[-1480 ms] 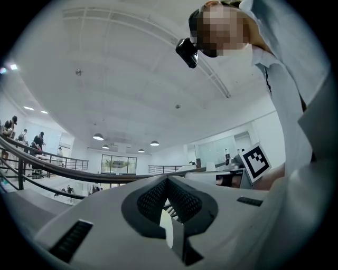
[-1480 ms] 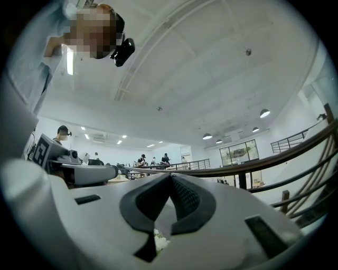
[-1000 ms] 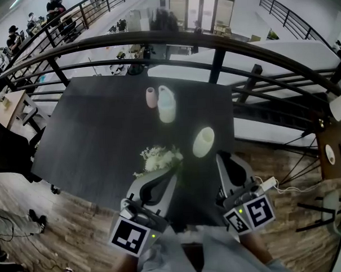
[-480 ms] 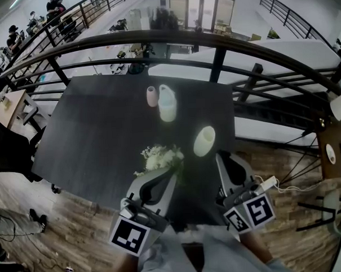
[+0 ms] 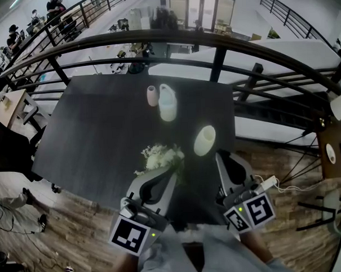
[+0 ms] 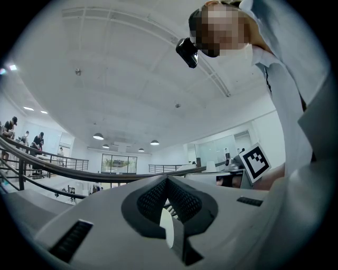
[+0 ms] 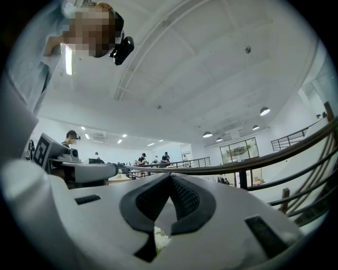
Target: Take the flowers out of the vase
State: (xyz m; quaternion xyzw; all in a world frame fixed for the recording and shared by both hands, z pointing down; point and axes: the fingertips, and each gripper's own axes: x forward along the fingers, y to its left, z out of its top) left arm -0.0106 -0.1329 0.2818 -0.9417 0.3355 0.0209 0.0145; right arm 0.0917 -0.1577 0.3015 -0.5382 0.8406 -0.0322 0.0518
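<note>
on the dark table (image 5: 102, 130), flowers (image 5: 160, 158) lie by the near edge; we hold left gripper (image 5: 174, 171) and right gripper (image 5: 219, 155) closed, empty.

Head view: set above, facing steeply down on the table (image 5: 102, 130), with the left gripper (image 5: 172, 172) and right gripper (image 5: 221, 157) close at its lower edge. Left gripper view and right gripper view: each rides close behind its own jaws, facing level — the ceiling (image 6: 132, 79) fills the upper half. All three share the curved railing (image 5: 211, 40).
</note>
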